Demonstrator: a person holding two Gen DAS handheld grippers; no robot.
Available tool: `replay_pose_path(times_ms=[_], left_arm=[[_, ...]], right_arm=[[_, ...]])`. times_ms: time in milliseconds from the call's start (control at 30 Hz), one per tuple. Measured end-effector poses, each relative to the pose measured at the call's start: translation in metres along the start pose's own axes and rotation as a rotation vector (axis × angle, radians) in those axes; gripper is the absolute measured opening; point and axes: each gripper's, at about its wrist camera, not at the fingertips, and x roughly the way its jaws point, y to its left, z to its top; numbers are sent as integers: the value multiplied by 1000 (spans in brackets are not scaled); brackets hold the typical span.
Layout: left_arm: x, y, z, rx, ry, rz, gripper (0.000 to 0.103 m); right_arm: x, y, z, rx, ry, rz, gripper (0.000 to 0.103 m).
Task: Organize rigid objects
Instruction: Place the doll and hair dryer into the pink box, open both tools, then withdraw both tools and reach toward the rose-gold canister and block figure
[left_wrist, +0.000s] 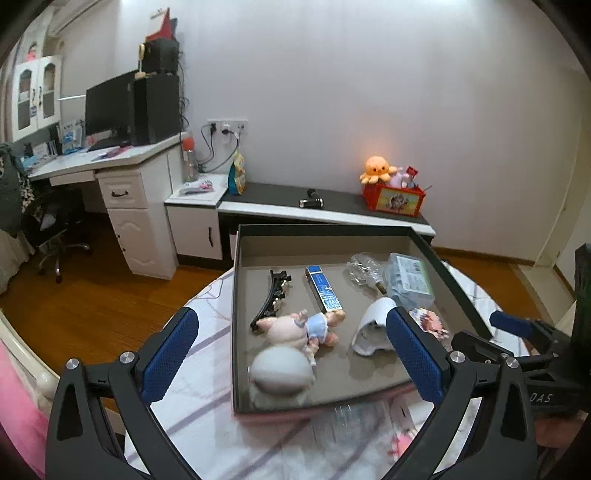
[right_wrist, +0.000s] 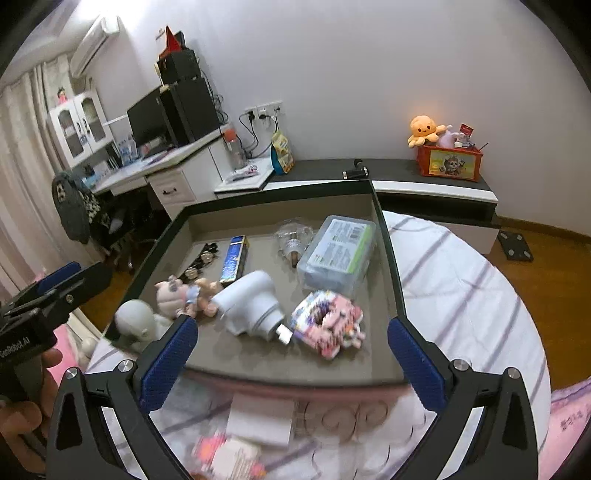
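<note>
Both tools, left tool (left_wrist: 291, 354) and right tool (right_wrist: 291, 362), are spread and hold nothing. The tray (right_wrist: 384, 221) at frame centre holds one doll (right_wrist: 184, 291), one hair clip (left_wrist: 271, 295), one clear box (right_wrist: 338, 251).

Background: white desk (left_wrist: 110, 157) far left with black monitor (left_wrist: 109, 105) and PC tower (left_wrist: 157, 109). Office chair (left_wrist: 55, 229) beneath it. Wall outlets (left_wrist: 227, 125) with cables plugged in. Low dark-topped bench (left_wrist: 295, 205) along far wall carries a snack bag (left_wrist: 237, 173), orange octopus plush (left_wrist: 376, 168), red toy bin (left_wrist: 395, 199). Wood floor (left_wrist: 110, 295).
</note>
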Motion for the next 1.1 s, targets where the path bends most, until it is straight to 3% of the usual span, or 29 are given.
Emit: replay_pose_path(times_ms=[467, 800, 1100], left_arm=[[-81, -18, -46, 16, -43, -9, 103], [-119, -18, -91, -29, -48, -1, 103], [-142, -17, -122, -19, -61, 33, 103]], right_arm=[[-67, 25, -45, -5, -67, 7, 103], [-111, 39, -81, 8, -114, 19, 103], [-136, 43, -119, 11, -134, -22, 103]])
